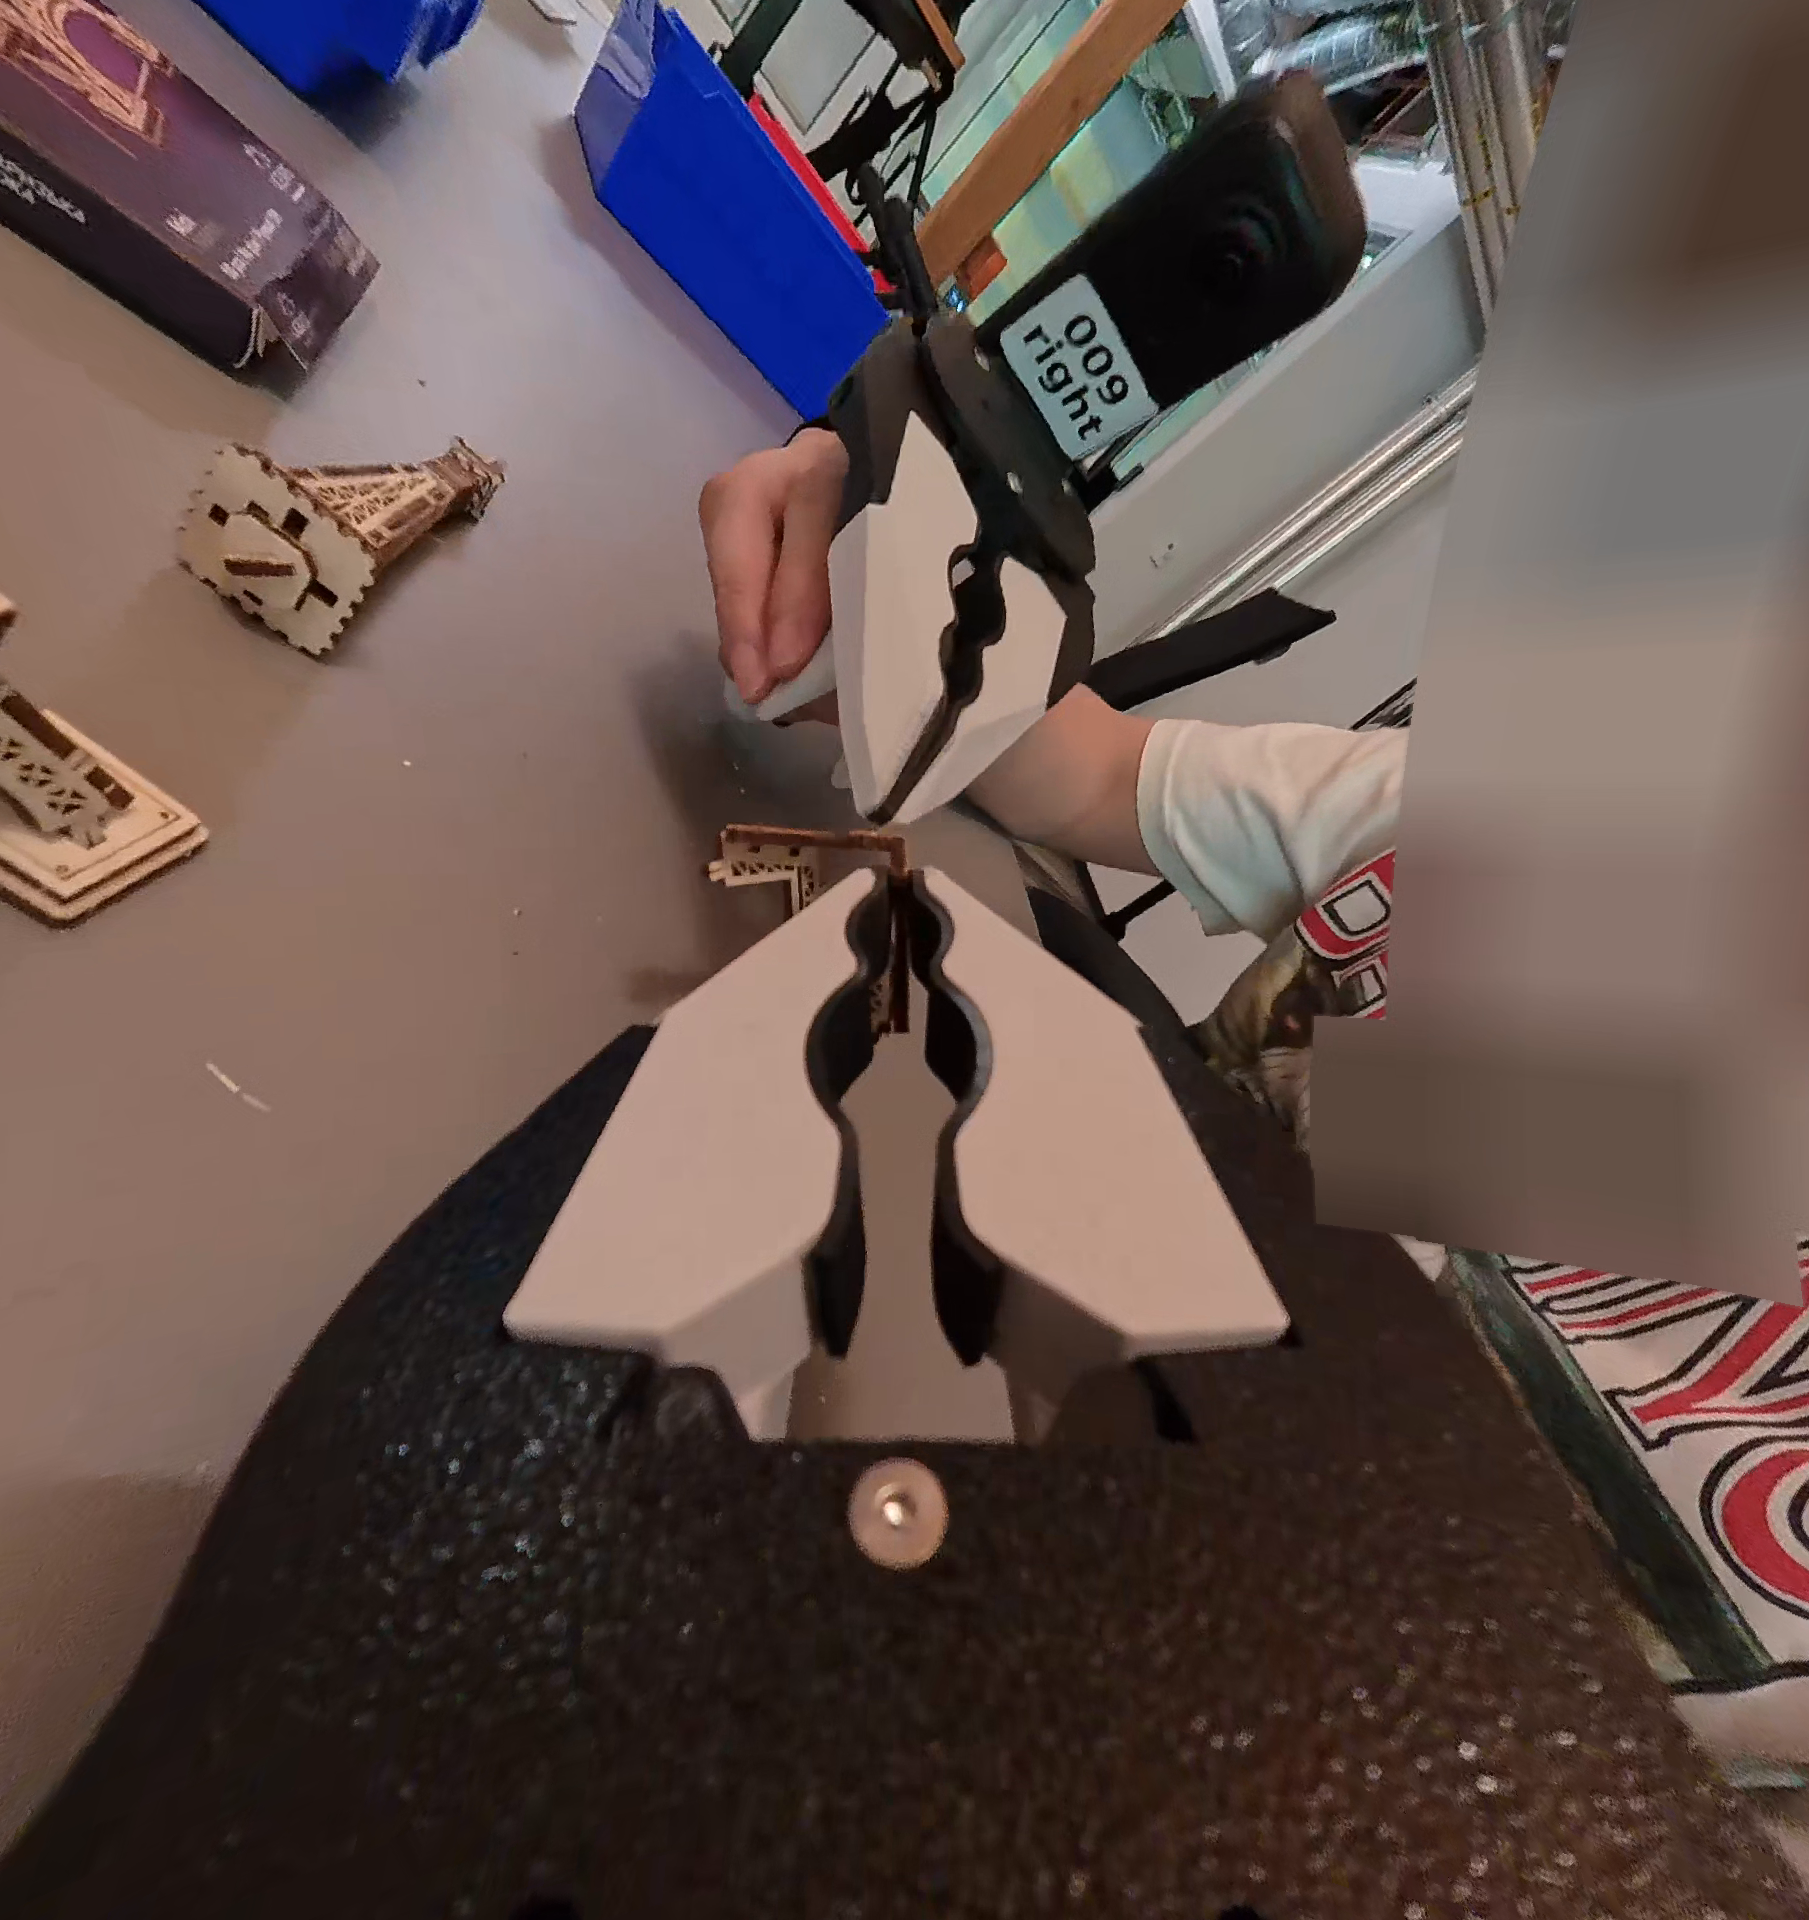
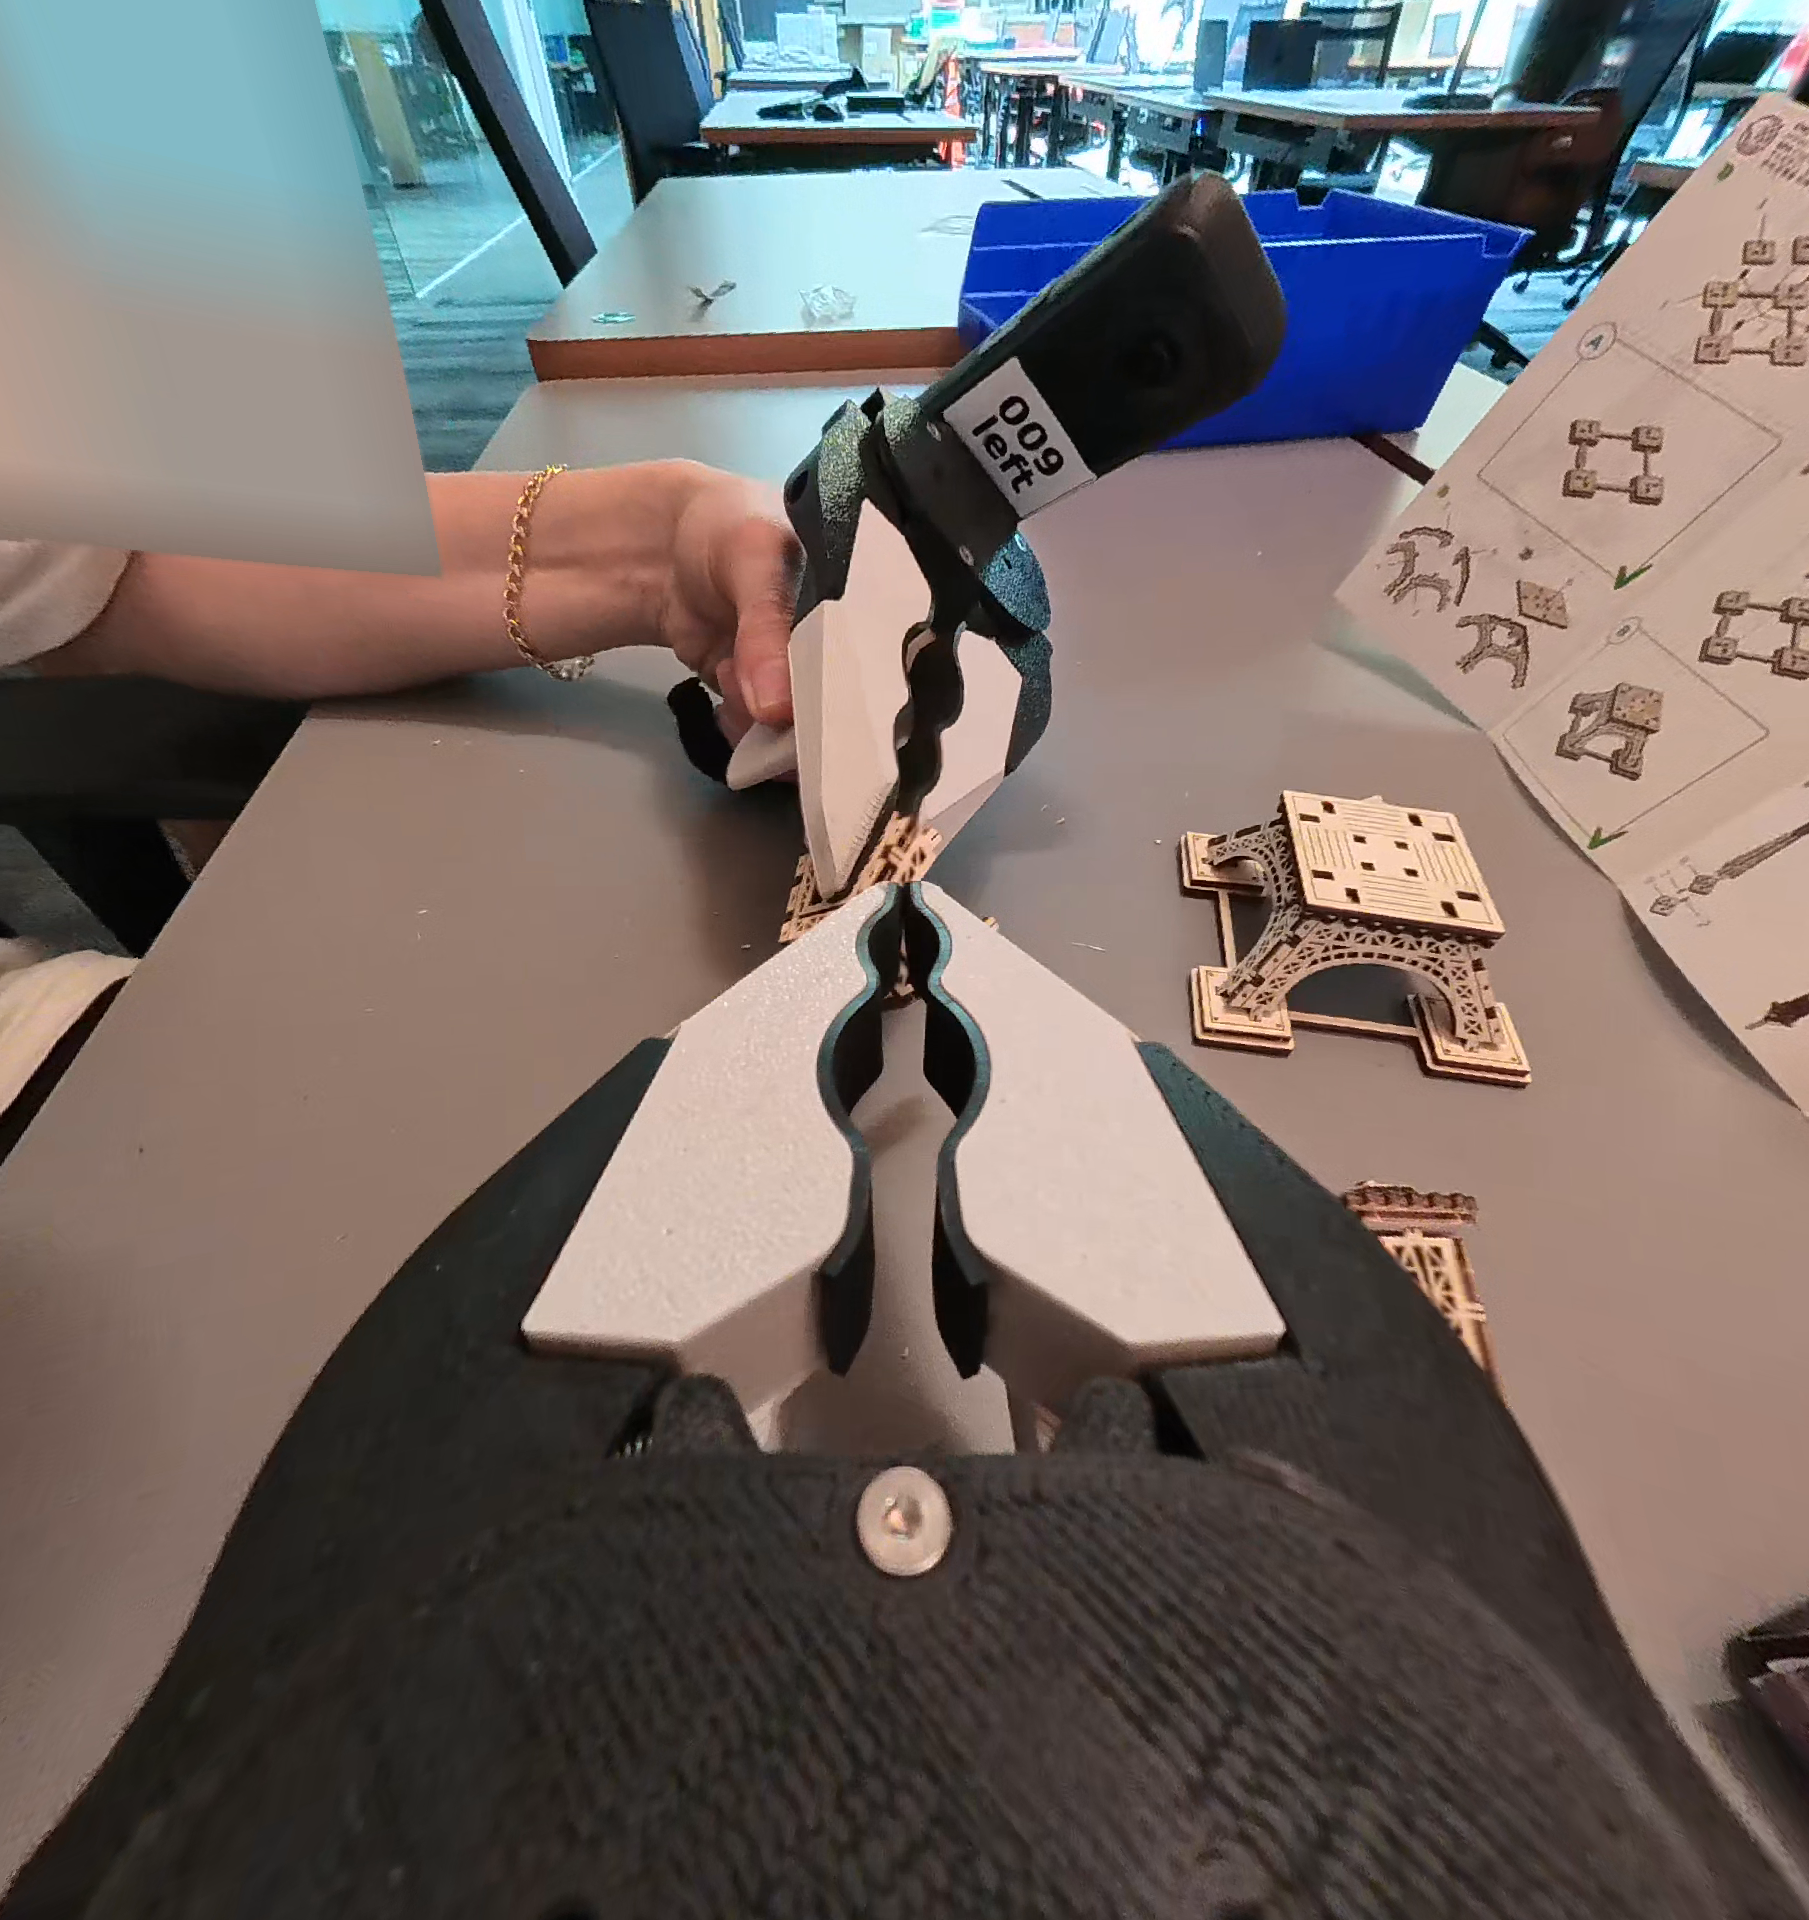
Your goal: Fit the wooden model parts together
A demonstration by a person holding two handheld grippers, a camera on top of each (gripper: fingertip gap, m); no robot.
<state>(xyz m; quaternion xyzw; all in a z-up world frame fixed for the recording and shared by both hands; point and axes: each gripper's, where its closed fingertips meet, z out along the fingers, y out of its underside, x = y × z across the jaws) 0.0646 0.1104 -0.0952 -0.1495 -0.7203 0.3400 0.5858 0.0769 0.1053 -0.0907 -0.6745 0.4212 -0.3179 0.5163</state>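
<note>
A grey table [image 2: 380, 935] is carrying everything in front of me. The wooden tower base [image 2: 1357, 935] is standing on its four feet at my right, with another lattice section [image 2: 1425, 1262] lying nearer me beside it. A narrower tower piece [image 1: 328, 535] is lying on its side. The dark box [image 1: 141, 177] is resting on the table, and two blue bins [image 1: 713, 197] are sitting at the far edge. The instruction sheet [image 2: 1648, 520] is lying unfolded at my right. Small wood crumbs are lying scattered over the top.
</note>
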